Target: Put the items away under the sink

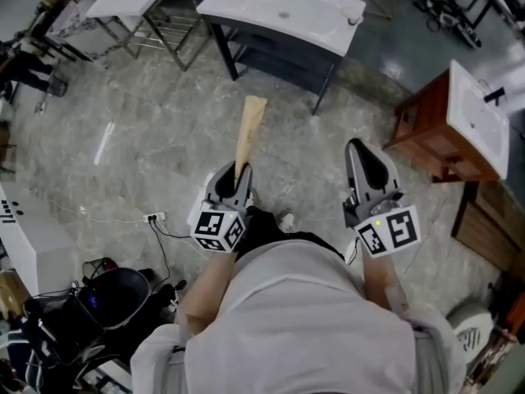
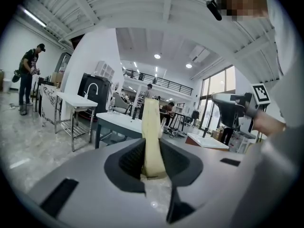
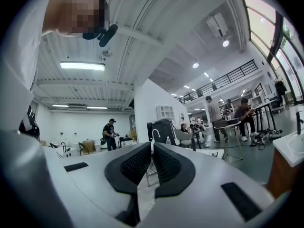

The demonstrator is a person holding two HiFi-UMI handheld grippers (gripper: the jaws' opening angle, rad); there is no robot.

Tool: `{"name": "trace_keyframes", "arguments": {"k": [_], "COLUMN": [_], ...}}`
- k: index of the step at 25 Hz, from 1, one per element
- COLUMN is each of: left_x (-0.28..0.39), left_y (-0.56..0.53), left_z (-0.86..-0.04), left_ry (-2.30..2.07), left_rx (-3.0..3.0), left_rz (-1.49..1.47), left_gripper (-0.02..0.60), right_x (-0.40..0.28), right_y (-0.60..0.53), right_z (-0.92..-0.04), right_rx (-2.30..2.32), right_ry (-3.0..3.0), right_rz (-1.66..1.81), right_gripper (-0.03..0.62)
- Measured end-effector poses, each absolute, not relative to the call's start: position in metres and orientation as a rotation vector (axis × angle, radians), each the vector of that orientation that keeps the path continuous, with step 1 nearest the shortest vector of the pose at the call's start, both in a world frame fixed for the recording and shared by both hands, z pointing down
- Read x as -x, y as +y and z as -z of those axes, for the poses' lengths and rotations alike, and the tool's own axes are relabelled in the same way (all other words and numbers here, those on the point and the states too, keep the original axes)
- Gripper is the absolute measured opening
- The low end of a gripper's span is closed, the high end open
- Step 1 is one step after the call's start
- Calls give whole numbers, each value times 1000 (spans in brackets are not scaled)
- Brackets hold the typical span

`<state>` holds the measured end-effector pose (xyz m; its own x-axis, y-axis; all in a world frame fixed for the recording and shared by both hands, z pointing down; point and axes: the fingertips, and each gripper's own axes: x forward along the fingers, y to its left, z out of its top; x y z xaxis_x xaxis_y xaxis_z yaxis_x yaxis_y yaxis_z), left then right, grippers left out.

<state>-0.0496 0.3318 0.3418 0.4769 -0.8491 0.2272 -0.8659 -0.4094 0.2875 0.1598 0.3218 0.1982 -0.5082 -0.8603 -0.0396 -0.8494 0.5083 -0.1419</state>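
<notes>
Between the jaws of the left gripper (image 1: 236,175) sits the long tan item (image 1: 248,130), clamped at its near end and sticking out ahead of the gripper, tipped slightly down. We judge it light, since a pinch at one end carries its whole length with no visible sag. Seen edge-on it is thin with a faint bend, so probably flat and somewhat flexible; we cannot tell the material. The best hold looks like this one, low on the narrow end with the flat faces against the pads. Colour is pale tan to cream, widening toward the far tip. Right gripper (image 1: 367,161): jaws drawn together, nothing between them. White sink (image 1: 279,11) stands well ahead of both grippers, with a dark frame beneath.
</notes>
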Motion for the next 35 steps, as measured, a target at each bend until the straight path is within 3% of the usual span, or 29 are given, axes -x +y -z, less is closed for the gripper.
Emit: {"name": "trace_keyframes", "arguments": {"k": [20,35], "left_x": [62,106], "left_y": [250,107], "left_z": [-347,-366], "left_ry": [-1423,-1331], "left_rx": [-2385,-2368], "left_rz": [-37,-73], "left_gripper": [83,84], "right_x": [-164,-95], "right_y": [265,121], "right_z": [-205,-216], "right_rx": [1585,1625], "right_ry": [2594,2637], "right_rz": [160,210], "right_gripper": [41,41]}}
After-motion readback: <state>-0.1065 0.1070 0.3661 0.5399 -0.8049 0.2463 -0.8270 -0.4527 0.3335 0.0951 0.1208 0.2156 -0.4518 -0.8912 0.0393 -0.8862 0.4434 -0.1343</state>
